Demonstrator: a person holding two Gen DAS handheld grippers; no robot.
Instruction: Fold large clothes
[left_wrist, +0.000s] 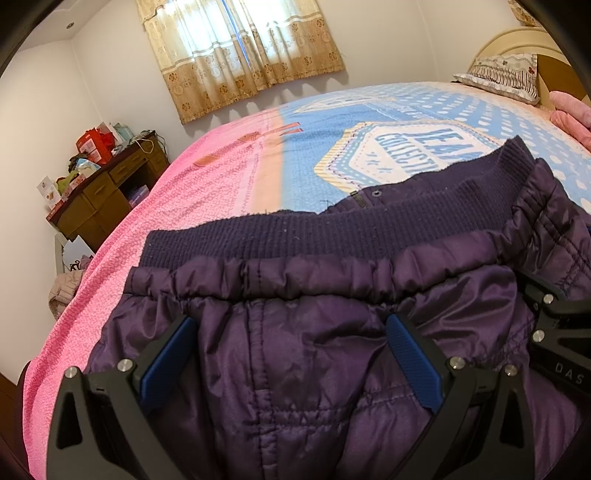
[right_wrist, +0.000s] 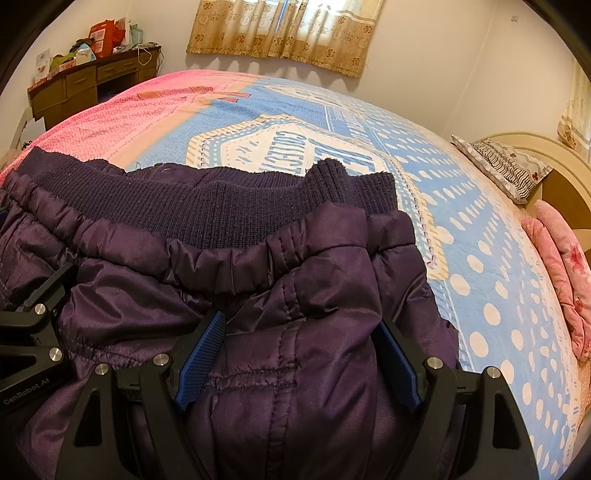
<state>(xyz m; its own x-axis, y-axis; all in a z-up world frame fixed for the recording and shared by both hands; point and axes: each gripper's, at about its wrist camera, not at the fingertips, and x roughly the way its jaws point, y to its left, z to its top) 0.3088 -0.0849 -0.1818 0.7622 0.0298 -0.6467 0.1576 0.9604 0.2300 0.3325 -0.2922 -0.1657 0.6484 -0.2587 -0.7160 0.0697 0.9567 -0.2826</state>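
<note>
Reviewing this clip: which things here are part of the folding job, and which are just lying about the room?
Part of the job:
purple jacket, with its ribbed hem
bed it lies on
left gripper and right gripper, jaws apart with jacket fabric bunched between them

Just lying about:
pillow
pink quilt
desk with boxes
curtain

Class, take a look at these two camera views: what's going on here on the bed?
A person with a gripper in each hand is folding a purple padded jacket on a bed. The left gripper and right gripper sit side by side, jaws spread wide with padded fabric bulging between them. The jacket's ribbed knit band lies farthest from the cameras. No finished fold is visible yet.
</note>
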